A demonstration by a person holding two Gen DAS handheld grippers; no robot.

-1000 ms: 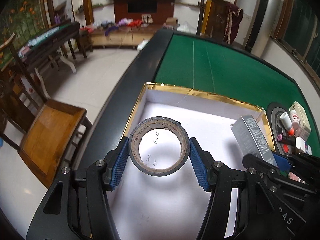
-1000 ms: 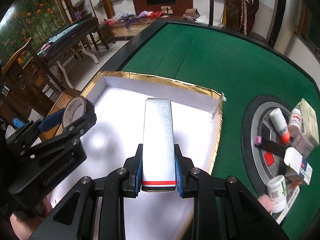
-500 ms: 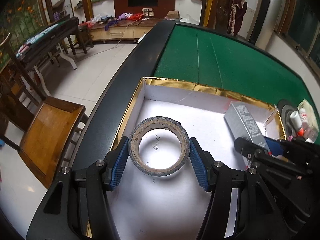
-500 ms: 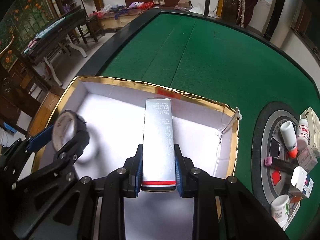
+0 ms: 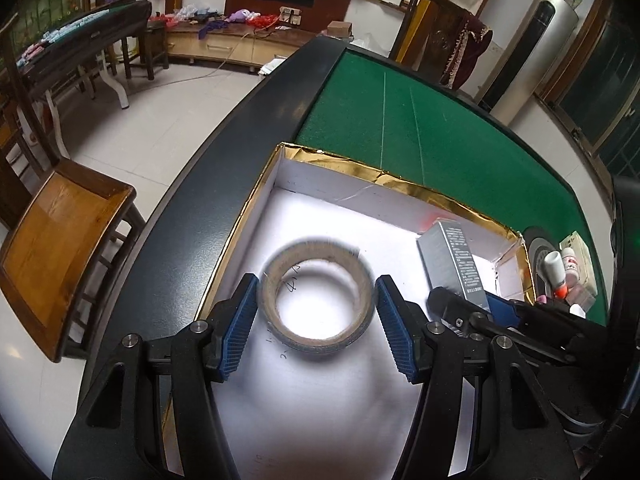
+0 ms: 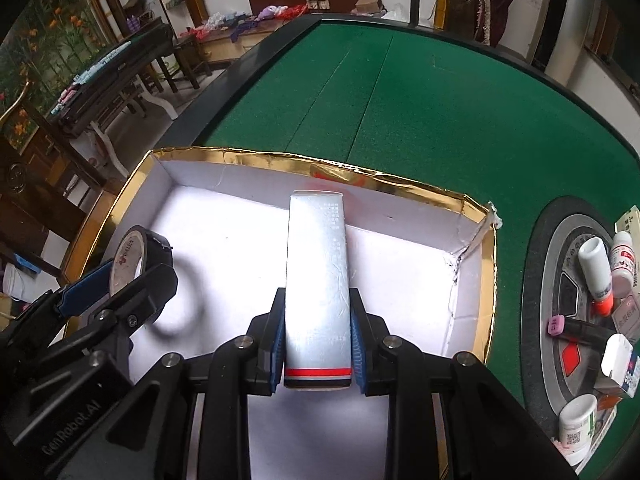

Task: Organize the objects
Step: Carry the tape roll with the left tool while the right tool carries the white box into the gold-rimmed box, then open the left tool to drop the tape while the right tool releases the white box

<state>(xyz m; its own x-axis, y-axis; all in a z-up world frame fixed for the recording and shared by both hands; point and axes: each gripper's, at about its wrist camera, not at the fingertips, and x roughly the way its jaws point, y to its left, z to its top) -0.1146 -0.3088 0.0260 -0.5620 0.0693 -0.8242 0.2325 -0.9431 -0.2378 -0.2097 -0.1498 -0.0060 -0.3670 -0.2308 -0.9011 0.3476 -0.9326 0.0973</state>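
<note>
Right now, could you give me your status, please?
Left gripper open around tape roll. Right gripper shut on silver carton, over white box. Nothing obstructing.

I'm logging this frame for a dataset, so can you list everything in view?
tape roll: 1, dark with tan core, between the left fingers, gaps either side
silver carton: 1, silver with red stripe, clamped over the tray
tray: 1, white with gold rim, on the table
table: 1, green felt, dark edge
small bottles and boxes: several, mostly white, right of tray
wooden chair: 1, brown, on the floor
left gripper: 1, black, blue pads, open
right gripper: 1, black, shut on carton
</note>
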